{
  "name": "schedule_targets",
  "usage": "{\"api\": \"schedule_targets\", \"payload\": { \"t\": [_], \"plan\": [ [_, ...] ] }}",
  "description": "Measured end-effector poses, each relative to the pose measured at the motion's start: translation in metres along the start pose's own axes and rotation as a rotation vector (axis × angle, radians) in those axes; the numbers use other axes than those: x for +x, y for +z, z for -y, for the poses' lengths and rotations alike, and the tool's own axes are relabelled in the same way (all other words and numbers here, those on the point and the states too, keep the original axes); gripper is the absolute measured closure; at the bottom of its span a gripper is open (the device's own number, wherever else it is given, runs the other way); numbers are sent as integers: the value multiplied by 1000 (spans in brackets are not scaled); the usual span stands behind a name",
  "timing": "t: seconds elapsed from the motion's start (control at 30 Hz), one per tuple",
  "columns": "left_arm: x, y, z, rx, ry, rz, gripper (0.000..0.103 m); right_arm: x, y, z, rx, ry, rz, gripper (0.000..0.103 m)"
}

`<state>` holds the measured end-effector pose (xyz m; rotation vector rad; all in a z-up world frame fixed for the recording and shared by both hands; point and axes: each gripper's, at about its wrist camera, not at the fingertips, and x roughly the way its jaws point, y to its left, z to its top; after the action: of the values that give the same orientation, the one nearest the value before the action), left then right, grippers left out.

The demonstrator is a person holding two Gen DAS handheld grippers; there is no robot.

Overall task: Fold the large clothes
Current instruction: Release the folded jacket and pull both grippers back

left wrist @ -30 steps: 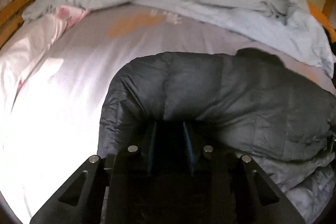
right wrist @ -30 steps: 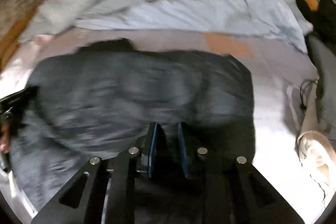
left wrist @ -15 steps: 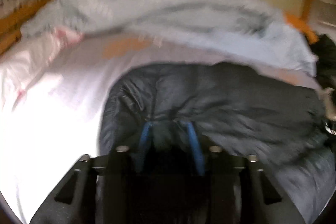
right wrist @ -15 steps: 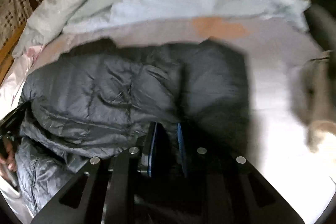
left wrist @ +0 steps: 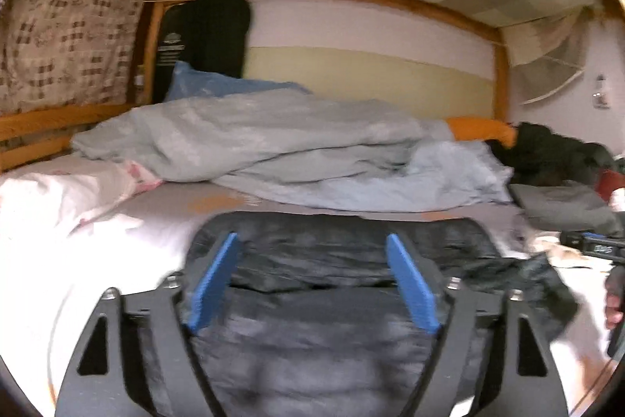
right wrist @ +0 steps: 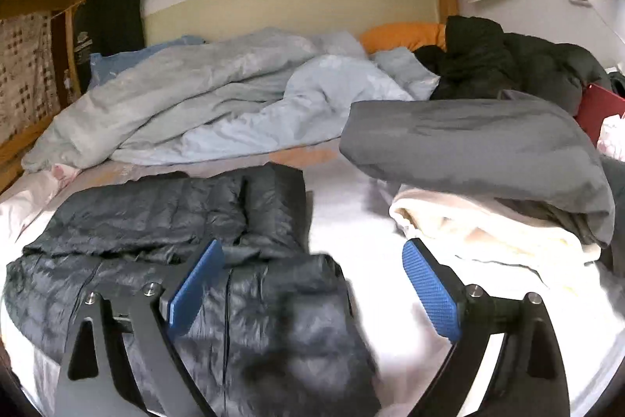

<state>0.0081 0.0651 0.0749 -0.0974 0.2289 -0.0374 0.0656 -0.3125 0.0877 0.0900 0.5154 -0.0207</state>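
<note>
Both grippers are opening wide, gripping nothing: left gripper and right gripper hovering over the jacket lying at lower centre.

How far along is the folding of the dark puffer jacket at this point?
Done: the dark puffer jacket lies doubled over on the bed sheet. In hand: nothing; the left claw and right claw are opening, pads clear of fabric. Left: perhaps a tidier fold; the black coat looks unfolded.
</note>
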Motion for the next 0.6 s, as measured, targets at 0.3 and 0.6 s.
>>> {"api": "schedule_targets", "payload": {
  "t": [0.3,0.6],
  "plan": [
    [-21,-12,20,-1,19,61,0,-64,-16,-7,-142,-45,156,0],
    [-36,-33,15,-14,60,106,0,-47,-34,9,-54,-27,133,0]
  ]
}}
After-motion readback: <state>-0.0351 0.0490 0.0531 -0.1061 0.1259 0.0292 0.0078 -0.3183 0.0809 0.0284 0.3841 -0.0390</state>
